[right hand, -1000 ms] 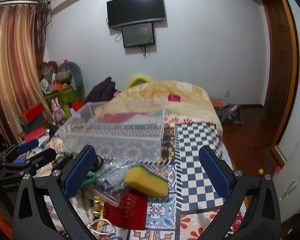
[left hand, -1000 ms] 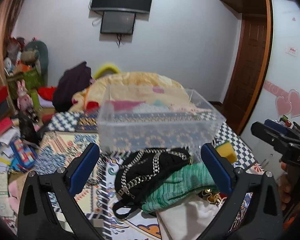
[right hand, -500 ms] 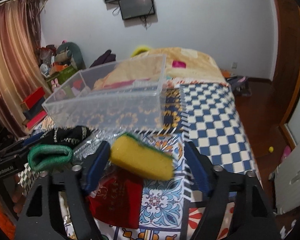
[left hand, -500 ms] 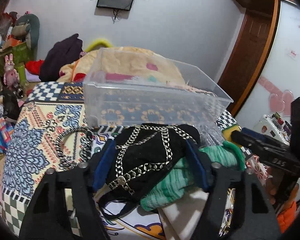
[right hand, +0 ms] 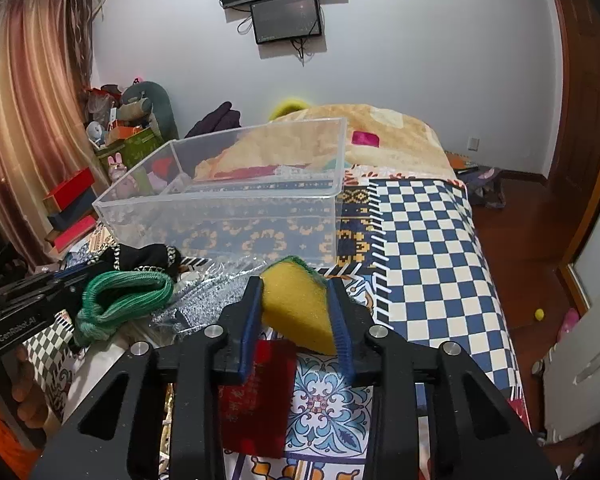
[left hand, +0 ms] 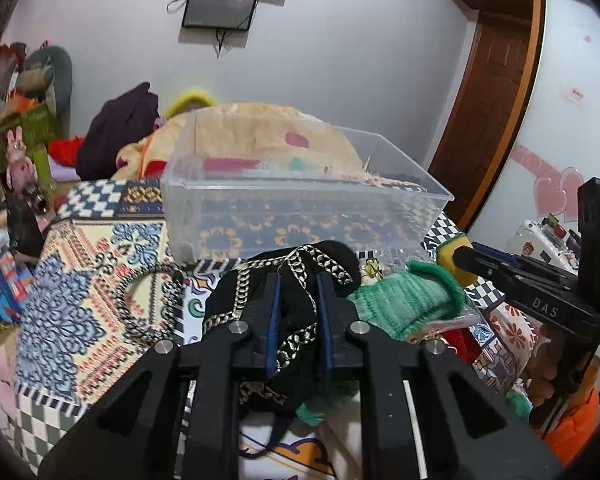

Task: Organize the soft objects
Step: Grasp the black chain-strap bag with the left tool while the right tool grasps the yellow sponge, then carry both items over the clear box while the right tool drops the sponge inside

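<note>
Left tongs [left hand: 297, 300] (marked "GenRobot.AI") pinched a black chained garment [left hand: 260, 300] at frame centre; right tongs [right hand: 296, 304], lettered "DAS", squeezed a yellow sponge [right hand: 296, 304].

Your left gripper [left hand: 297, 312] is matte black plastic with two blue ribbed pads [left hand: 273, 320] lining the inner faces of its fingers, and four round silver screws sit across its linkage. Your right gripper [right hand: 296, 312] matches it: black frame, triangular cut-outs, blue pads [right hand: 249, 328], silver screws. Seen from the side, the right one carries white "DAS" lettering and a black box with a small green light; the left one reads "GenRobot.AI". Your hand [left hand: 540, 376] shows bare skin above an orange sleeve [left hand: 572, 424].
</note>
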Action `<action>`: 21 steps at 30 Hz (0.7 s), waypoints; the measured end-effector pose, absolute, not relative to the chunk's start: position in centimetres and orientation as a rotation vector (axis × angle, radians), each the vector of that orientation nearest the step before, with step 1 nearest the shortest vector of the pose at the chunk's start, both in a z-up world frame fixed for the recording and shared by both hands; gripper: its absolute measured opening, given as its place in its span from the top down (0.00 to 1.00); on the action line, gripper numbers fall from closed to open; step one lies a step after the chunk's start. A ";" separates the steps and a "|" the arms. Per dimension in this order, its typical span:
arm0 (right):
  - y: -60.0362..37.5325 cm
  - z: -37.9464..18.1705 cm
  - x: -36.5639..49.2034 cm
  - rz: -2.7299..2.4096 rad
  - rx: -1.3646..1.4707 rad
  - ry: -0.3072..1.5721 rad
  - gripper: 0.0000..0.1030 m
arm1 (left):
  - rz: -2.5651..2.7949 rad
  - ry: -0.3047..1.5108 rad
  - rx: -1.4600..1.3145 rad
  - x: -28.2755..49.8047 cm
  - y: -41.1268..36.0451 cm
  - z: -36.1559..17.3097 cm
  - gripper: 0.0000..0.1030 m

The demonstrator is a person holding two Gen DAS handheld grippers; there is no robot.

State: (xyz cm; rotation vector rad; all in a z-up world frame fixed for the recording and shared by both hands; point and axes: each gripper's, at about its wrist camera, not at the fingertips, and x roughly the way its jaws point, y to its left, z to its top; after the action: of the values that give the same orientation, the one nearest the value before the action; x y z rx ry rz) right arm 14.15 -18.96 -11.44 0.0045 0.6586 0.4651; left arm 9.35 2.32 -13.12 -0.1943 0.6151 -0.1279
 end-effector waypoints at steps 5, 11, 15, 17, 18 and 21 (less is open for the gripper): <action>-19.3 -10.7 14.0 0.470 0.018 0.634 0.75 | -0.115 0.572 -0.194 8.5 2.9 -11.6 0.85; -19.3 -8.5 13.3 0.472 0.018 0.575 0.75 | -0.111 0.502 -0.189 7.6 3.5 -8.7 0.85; -18.8 -6.8 13.1 0.475 0.010 0.524 0.75 | -0.103 0.471 -0.172 7.7 3.7 -7.0 0.85; -18.3 -6.2 13.2 0.470 -0.009 0.501 0.75 | -0.089 0.455 -0.161 8.0 3.9 -6.2 0.85; -18.1 -5.9 13.4 0.472 -0.013 0.496 0.75 | -0.082 0.445 -0.157 8.3 3.9 -5.7 0.85; -17.4 -5.4 14.2 0.476 -0.021 0.480 0.75 | -0.087 0.430 -0.155 9.1 4.0 -4.6 0.85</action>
State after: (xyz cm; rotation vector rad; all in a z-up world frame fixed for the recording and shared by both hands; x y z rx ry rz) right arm 14.15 -17.38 -5.37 -0.0212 0.4803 0.4756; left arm 9.09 3.98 -4.63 -0.1553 0.4299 -0.0869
